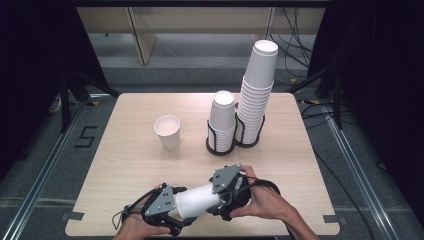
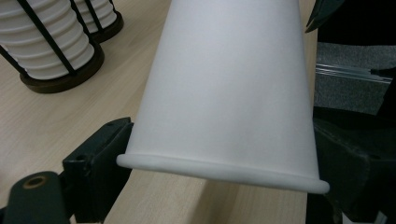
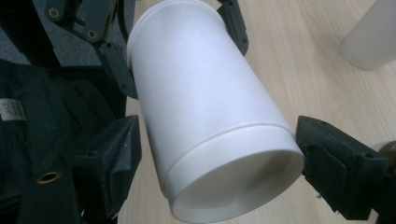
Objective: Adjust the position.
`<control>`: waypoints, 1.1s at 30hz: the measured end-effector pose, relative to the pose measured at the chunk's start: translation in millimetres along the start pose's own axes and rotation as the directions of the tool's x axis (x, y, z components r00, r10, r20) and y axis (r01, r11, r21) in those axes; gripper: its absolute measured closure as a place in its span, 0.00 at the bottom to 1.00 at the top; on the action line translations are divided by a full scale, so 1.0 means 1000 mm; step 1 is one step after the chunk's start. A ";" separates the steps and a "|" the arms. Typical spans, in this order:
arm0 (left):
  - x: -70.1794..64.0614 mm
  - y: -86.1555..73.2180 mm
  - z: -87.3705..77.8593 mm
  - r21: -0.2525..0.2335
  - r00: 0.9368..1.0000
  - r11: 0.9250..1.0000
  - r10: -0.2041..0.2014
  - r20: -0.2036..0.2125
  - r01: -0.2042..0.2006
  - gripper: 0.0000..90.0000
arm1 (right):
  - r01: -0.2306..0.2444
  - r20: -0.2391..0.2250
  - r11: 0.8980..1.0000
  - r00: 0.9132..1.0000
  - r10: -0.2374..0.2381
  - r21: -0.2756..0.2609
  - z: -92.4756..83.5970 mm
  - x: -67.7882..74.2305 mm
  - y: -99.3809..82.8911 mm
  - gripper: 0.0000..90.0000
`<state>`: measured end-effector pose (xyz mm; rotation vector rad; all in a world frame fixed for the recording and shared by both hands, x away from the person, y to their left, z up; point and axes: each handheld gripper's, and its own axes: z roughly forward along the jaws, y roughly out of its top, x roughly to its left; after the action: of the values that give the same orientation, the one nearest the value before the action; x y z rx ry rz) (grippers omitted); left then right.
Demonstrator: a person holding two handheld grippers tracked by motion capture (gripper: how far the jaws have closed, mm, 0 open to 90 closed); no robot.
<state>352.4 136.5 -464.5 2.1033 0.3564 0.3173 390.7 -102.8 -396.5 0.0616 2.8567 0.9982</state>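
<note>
A white paper cup (image 1: pixel 196 201) lies on its side above the near edge of the wooden table (image 1: pixel 125 160), held between 2 hand-held grippers. The left gripper (image 1: pixel 170 220) is clenched on the cup's rim end, jaws pressing both sides. The right gripper (image 1: pixel 226 199) brackets the cup's base end; whether its jaws press the wall cannot be told. Beyond, near the table's centre, 1 single cup (image 1: pixel 167 132) stands upright, and 2 black wire holders near the far right corner carry a short stack (image 1: pixel 222 120) and a tall stack (image 1: pixel 257 90).
</note>
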 end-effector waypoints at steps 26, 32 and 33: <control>-0.007 0.002 0.003 0.047 0.997 0.997 0.052 0.051 -0.055 0.13 | 0.143 -0.014 0.970 0.990 -0.143 0.198 0.026 0.013 0.000 0.21; -0.007 0.002 0.003 0.042 0.996 0.997 0.065 0.063 -0.068 0.12 | 0.161 -0.020 0.960 0.987 -0.161 0.227 0.028 0.014 -0.001 0.26; -0.006 0.002 0.003 0.037 0.995 0.997 0.070 0.072 -0.072 0.11 | 0.162 -0.029 0.960 0.987 -0.159 0.230 0.028 0.015 -0.001 0.26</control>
<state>347.9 131.2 -464.8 2.1635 0.2486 0.2790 379.4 -85.1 -420.1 -0.1536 2.9166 0.6347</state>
